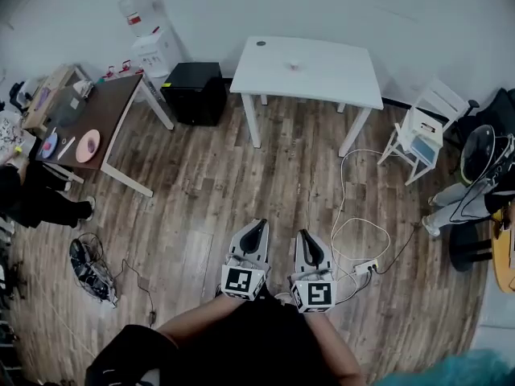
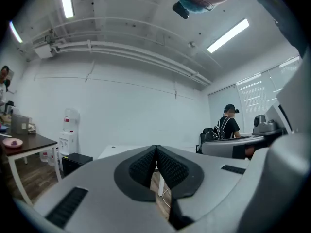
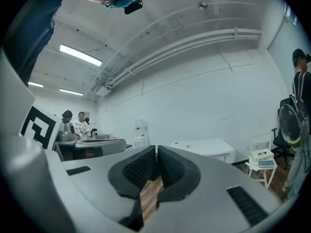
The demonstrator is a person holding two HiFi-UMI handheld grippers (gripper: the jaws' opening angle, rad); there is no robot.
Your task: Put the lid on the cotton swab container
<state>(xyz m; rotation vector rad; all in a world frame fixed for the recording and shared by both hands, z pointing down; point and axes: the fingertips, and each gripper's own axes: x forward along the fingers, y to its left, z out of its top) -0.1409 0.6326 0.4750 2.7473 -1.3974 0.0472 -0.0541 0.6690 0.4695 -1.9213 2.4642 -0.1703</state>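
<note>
A white table [image 1: 322, 79] stands across the room at the far wall. On it sit a small pale container [image 1: 294, 66] and, apart from it near the back left corner, a small dark round thing [image 1: 260, 43]; both are too small to make out further. My left gripper [image 1: 257, 226] and right gripper [image 1: 305, 236] hang side by side close to my body, over the wooden floor and far from the table. Both are shut with nothing between their pads. The left gripper [image 2: 156, 150] and the right gripper [image 3: 156, 150] point level toward the far wall, with jaws meeting.
A brown table [image 1: 121, 95] with a pink plate [image 1: 87, 145] stands at the left, a black cabinet [image 1: 193, 92] and water dispenser [image 1: 153, 34] behind it. A small white chair [image 1: 422, 131] is at the right. White cables [image 1: 354, 236] and a power strip [image 1: 366, 266] lie on the floor ahead. People sit at both sides.
</note>
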